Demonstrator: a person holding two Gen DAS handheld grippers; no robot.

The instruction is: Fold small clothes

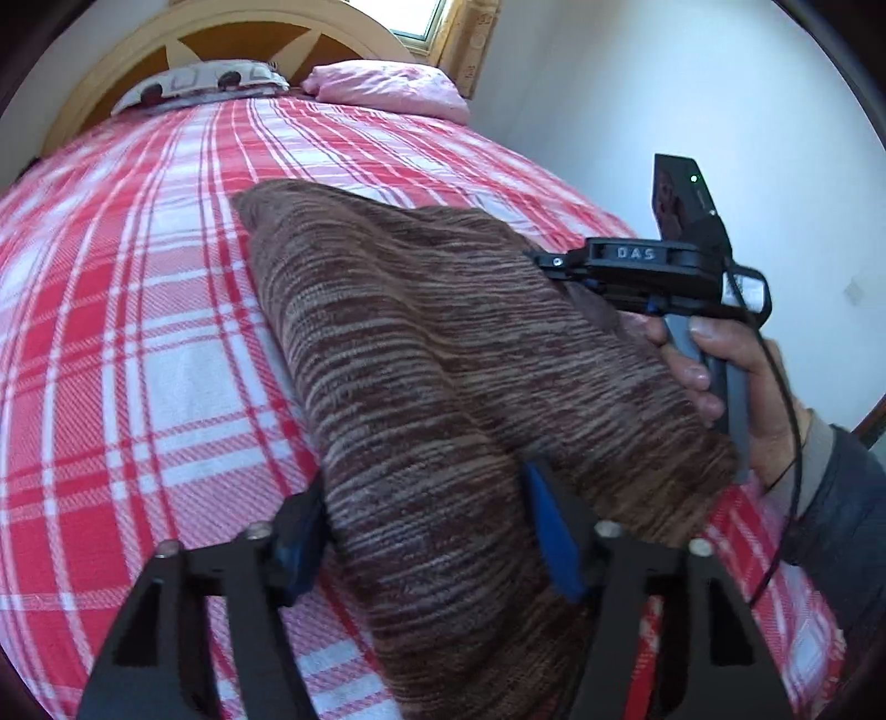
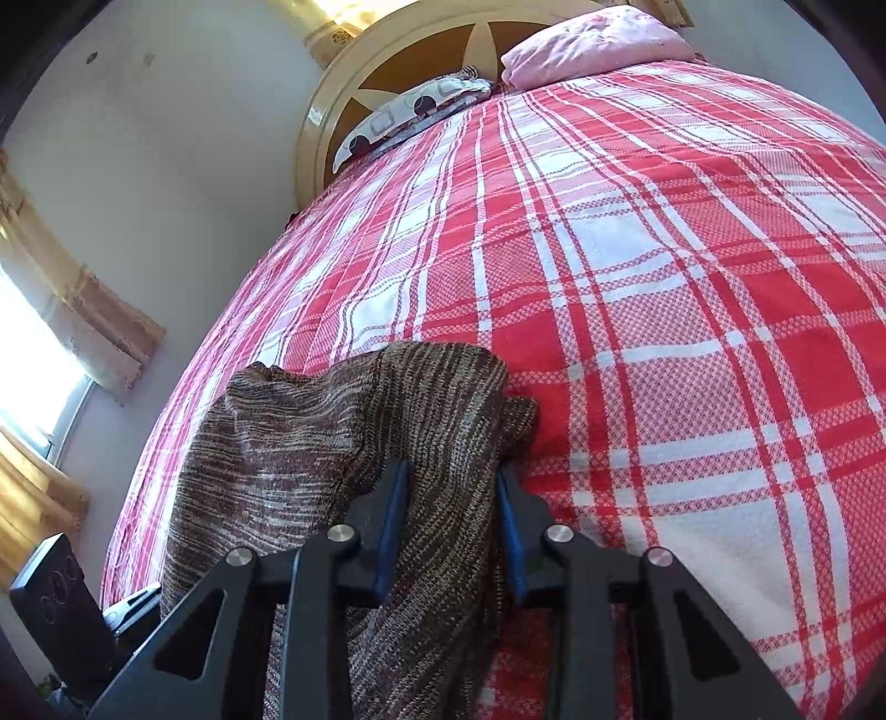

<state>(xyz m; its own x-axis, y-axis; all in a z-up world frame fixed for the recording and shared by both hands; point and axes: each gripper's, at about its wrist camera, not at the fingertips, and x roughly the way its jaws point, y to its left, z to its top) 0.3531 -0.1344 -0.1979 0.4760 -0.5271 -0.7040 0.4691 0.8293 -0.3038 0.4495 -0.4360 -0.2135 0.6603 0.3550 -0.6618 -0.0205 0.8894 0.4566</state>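
Through the left wrist view, the brown striped knit garment (image 1: 421,354) lies on the red-and-white plaid bedspread (image 1: 138,332), its long axis running from the near edge of the bed away toward the headboard (image 1: 183,33) and the pink pillow (image 1: 387,86). The left gripper (image 1: 426,531) straddles the near end of that cloth – a thick fold sits between the blue-padded fingers (image 1: 548,531), and both pads look to be pressing into the knit, so I read it as a grip on the garment. To the right in the same view, a person's hand (image 1: 736,376) holds the right gripper (image 1: 545,263) against the garment's far right edge, its tips buried in the cloth. Through the right wrist view, the right gripper (image 2: 451,498) has a bunched ridge of the same garment (image 2: 310,443) pinched between its fingers (image 2: 393,515), the pads drawn in close on the fabric. The cloth spreads leftward from there and hangs toward the bed's edge, while bare bedspread (image 2: 692,332) stretches ahead and to the right. Each gripper thus sits at a near corner of the piece – the fold most likely turns on carrying those near ends forward along the long axis, toward the headboard (image 2: 343,116).
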